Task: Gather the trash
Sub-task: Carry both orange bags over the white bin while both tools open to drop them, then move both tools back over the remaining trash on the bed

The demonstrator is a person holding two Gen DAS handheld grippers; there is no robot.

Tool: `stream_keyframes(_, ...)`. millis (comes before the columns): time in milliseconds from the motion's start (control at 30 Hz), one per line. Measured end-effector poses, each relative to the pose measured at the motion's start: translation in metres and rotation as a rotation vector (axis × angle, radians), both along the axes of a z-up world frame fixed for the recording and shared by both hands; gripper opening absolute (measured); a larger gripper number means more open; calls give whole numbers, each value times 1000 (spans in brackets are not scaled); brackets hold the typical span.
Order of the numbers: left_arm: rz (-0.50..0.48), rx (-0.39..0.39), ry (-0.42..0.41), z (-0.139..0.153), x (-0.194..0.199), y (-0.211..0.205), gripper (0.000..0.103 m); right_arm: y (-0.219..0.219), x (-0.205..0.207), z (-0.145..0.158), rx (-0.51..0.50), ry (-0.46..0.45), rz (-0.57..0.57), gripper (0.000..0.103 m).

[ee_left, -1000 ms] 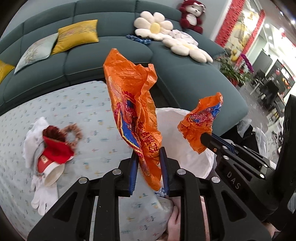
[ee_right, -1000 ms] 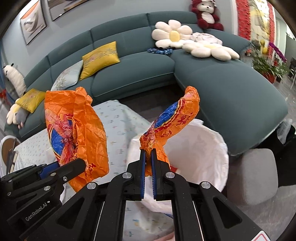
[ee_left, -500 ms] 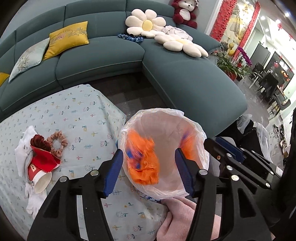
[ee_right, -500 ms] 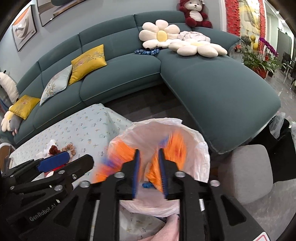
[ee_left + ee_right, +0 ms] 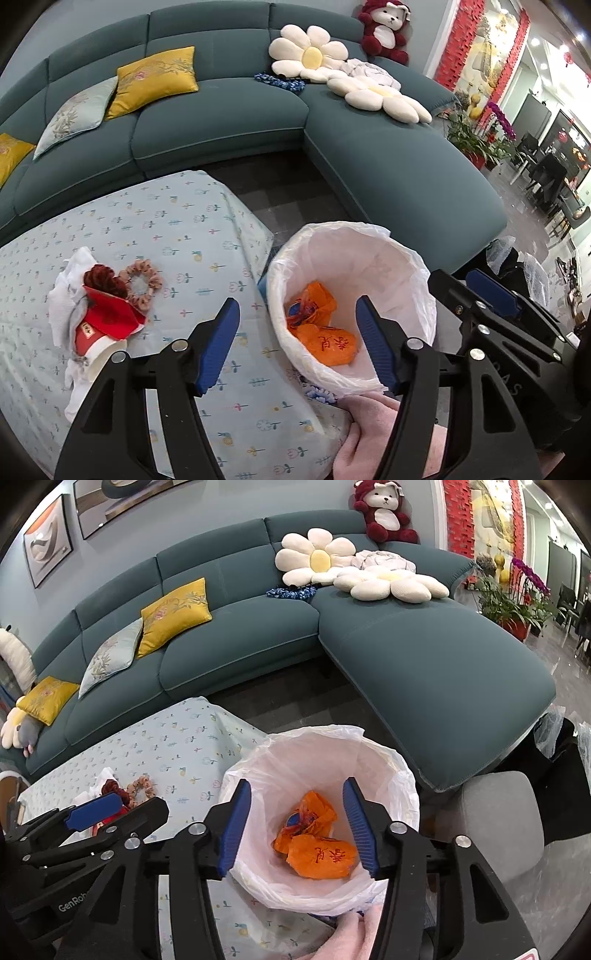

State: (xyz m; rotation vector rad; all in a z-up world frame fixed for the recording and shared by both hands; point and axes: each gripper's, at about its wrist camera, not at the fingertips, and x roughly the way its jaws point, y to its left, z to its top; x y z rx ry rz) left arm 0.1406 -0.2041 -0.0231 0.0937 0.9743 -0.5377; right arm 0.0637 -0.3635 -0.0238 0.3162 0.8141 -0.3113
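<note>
Two crumpled orange plastic bags point(image 5: 325, 334) lie at the bottom of a bin lined with a white bag point(image 5: 406, 266), beside the table's right edge; the orange bags point(image 5: 319, 849) and the bin liner point(image 5: 388, 771) show in the right wrist view too. My left gripper point(image 5: 299, 347) is open and empty above the bin's left side. My right gripper point(image 5: 299, 830) is open and empty right over the bin. On the table to the left lies a heap: a red paper cup point(image 5: 92, 339), red card, white tissues point(image 5: 62, 295) and hair scrunchies point(image 5: 142, 282).
The table has a pale blue flower-print cloth point(image 5: 177, 229). A teal corner sofa point(image 5: 229, 122) with yellow cushions and flower pillows runs behind and to the right. A grey stool point(image 5: 495, 823) stands right of the bin. Dark floor lies between table and sofa.
Both grippers opened and let go of the orange bags, which fell into the bin and now lie still at its bottom. Both grippers have opened wider.
</note>
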Motion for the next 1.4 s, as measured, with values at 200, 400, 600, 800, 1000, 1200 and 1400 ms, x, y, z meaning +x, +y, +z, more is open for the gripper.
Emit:
stream_keyframes(200, 45, 3, -3, 1, 5, 27, 63, 14, 0, 4, -15, -9, 6, 64)
stream_keyframes(400, 120, 6, 4, -1, 10, 62, 67, 33, 2, 6, -27, -6, 25, 70)
stream_keyframes(600, 189, 12, 12, -9, 9, 105, 69, 65, 5, 5, -32, 6, 73, 72)
stream_keyframes(800, 272, 34, 29, -24, 6, 158, 75, 106, 9, 1, -23, 14, 132, 72)
stream_keyframes(1000, 355, 57, 66, -44, 3, 209, 78, 147, 15, -9, -12, 32, 190, 72)
stream_keyframes(1200, 388, 90, 123, -73, -4, 247, 87, 185, 20, -22, 0, 59, 243, 72)
stream_keyframes(1400, 381, 122, 202, -113, -11, 270, 88, 213, 23, -35, 4, 91, 279, 72)
